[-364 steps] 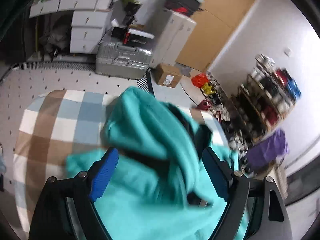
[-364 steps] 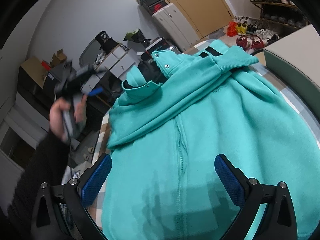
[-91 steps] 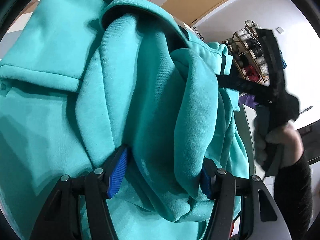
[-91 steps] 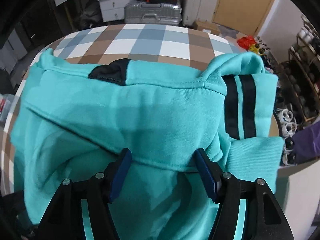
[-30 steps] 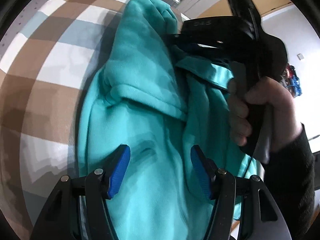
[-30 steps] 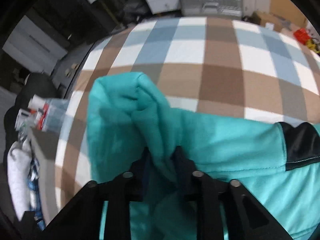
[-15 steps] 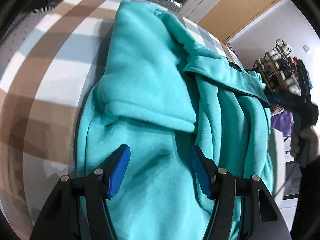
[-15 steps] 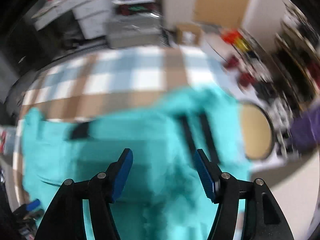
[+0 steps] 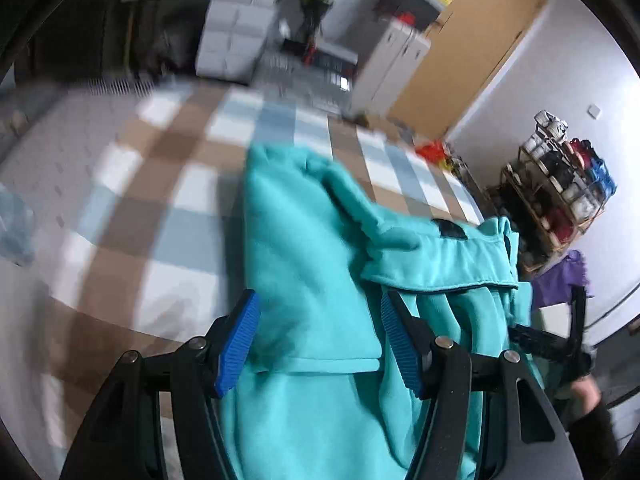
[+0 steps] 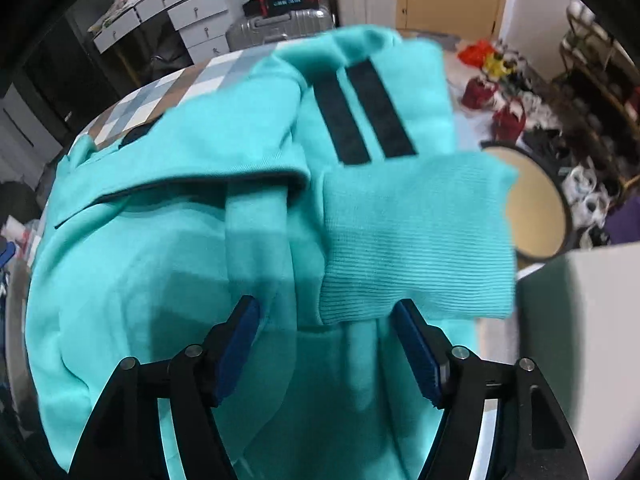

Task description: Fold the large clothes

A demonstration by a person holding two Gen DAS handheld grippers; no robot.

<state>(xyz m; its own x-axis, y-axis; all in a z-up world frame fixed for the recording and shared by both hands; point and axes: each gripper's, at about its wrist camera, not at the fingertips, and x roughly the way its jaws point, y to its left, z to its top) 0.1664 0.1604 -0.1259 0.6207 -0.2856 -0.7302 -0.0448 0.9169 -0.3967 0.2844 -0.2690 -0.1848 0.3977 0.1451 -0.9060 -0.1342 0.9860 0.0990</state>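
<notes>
Teal jacket (image 9: 320, 264) bunched in a rough fold on the checked counter (image 9: 168, 208), ribbed cuff (image 10: 416, 240) flopped over the top next to two black stripes (image 10: 364, 112). Left tongs (image 9: 318, 340) parted above the jacket's near edge, pads clear of the cloth, gripping nothing. Right tongs (image 10: 326, 344) just been spreading wider, hanging over the cuff, fabric between the pads but not pinched. Beyond the jacket: silver suitcase (image 10: 280, 26), white drawers (image 10: 192, 20), wooden door (image 9: 472, 48). Right of the jacket: shoe rack (image 9: 560, 184), purple cloth (image 9: 560, 284), round tan board (image 10: 532, 208) on the floor. Left view pretty blurry, so small clutter hard to make out.
</notes>
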